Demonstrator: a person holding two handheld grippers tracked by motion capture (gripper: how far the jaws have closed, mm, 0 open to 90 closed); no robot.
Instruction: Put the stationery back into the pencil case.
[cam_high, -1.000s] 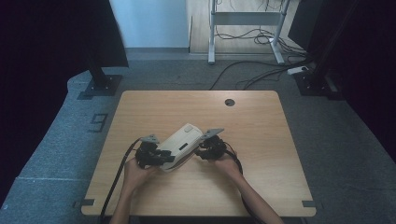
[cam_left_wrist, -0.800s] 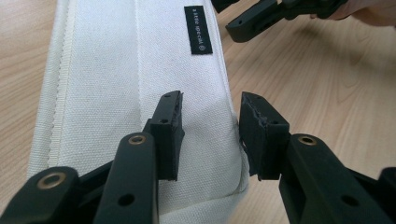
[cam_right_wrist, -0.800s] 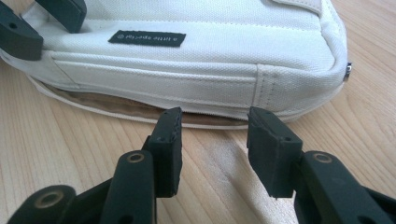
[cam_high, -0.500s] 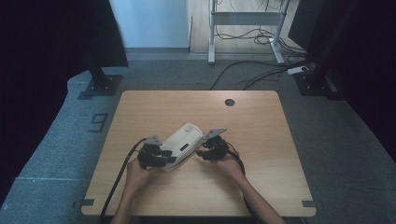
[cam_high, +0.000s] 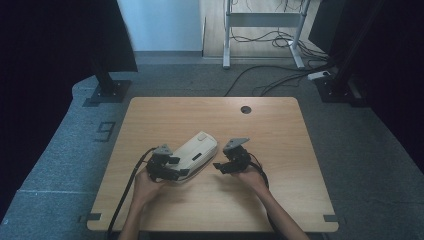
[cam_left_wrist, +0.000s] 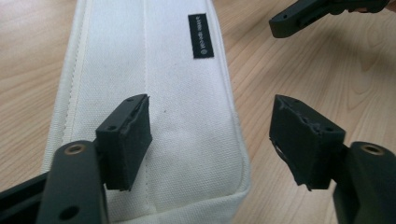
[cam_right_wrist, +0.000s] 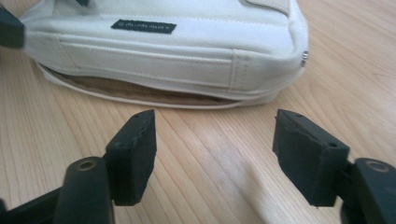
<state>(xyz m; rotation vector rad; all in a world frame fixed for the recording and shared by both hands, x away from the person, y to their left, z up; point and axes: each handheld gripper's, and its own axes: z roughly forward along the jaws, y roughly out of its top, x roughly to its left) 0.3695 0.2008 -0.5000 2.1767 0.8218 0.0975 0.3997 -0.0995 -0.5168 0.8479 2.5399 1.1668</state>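
Observation:
A white canvas pouch (cam_high: 196, 150) with a small black label (cam_left_wrist: 201, 35) lies flat and slanted on the wooden table (cam_high: 285, 135). My left gripper (cam_high: 172, 169) is at its near-left end. In the left gripper view the left gripper (cam_left_wrist: 212, 112) has just been opening; one pad (cam_left_wrist: 128, 140) hovers over the fabric, the other stands beside the pouch (cam_left_wrist: 177, 93) over bare wood, and neither presses on it. My right gripper (cam_high: 223, 165) is a short way right of the pouch. Its jaws (cam_right_wrist: 215, 123) have just been opening, with nothing between them, facing the pouch's side (cam_right_wrist: 177, 51).
A round cable hole (cam_high: 245, 109) sits near the table's far edge. On the floor beyond are a black stand base (cam_high: 107, 92), a metal desk frame (cam_high: 262, 30) and loose cables (cam_high: 280, 75). Bare wood lies to the right and near side.
Both grippers were against the pouch before; now both stand wider open. The right gripper has drawn back to the right, leaving a gap, and the pouch rests on the table.

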